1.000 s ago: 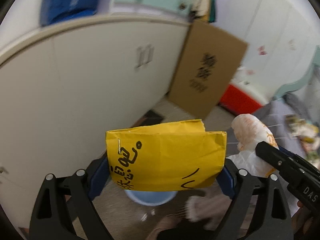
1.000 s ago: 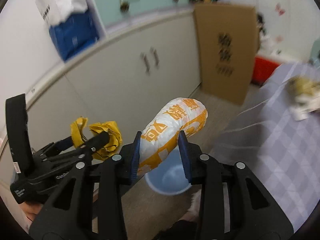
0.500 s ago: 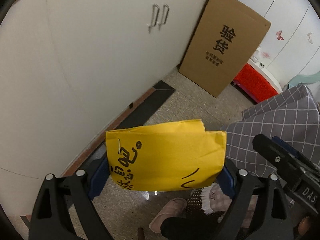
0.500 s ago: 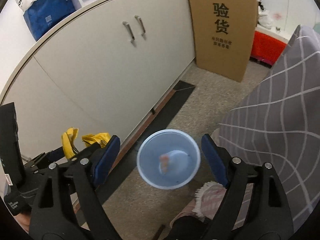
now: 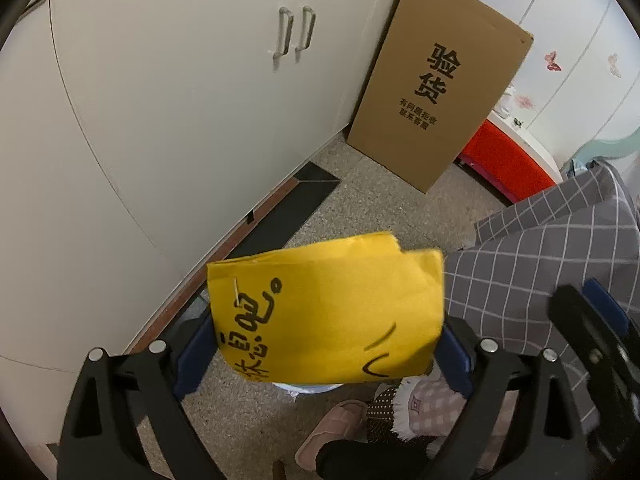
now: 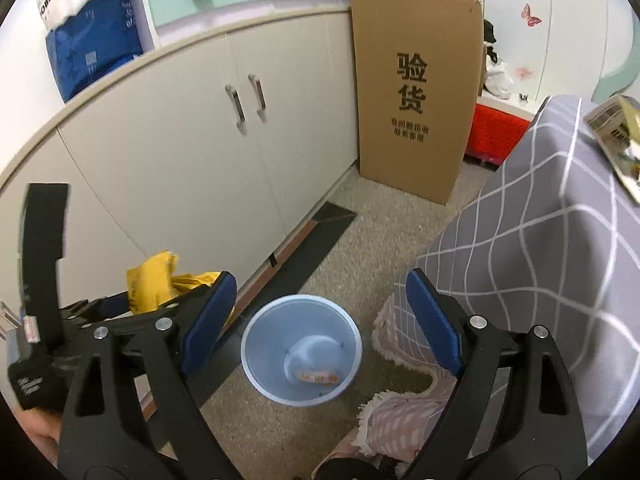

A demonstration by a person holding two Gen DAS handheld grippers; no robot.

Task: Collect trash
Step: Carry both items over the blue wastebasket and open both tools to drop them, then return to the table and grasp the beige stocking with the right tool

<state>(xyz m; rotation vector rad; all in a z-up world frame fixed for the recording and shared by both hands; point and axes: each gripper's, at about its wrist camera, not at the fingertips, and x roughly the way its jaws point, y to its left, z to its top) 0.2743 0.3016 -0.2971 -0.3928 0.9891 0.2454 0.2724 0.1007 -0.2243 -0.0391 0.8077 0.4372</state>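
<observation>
A: How do the two claws sit?

B: The left claw [image 5: 326, 344] points down at the floor, clenched on one yellow paper [image 5: 324, 312] with black handwriting, held above the bin's rim. The right claw [image 6: 320, 320] tilts down over the one blue bin [image 6: 302, 350], its jaws spread wide with nothing between them.

A: And the trash?

B: One orange-and-white wrapper [image 6: 316, 377] lies at the bin's bottom. From the right wrist view, the yellow paper [image 6: 160, 280] sits left of the bin. One cardboard box [image 6: 414, 92] leans against the cabinet [image 6: 180, 140].
</observation>
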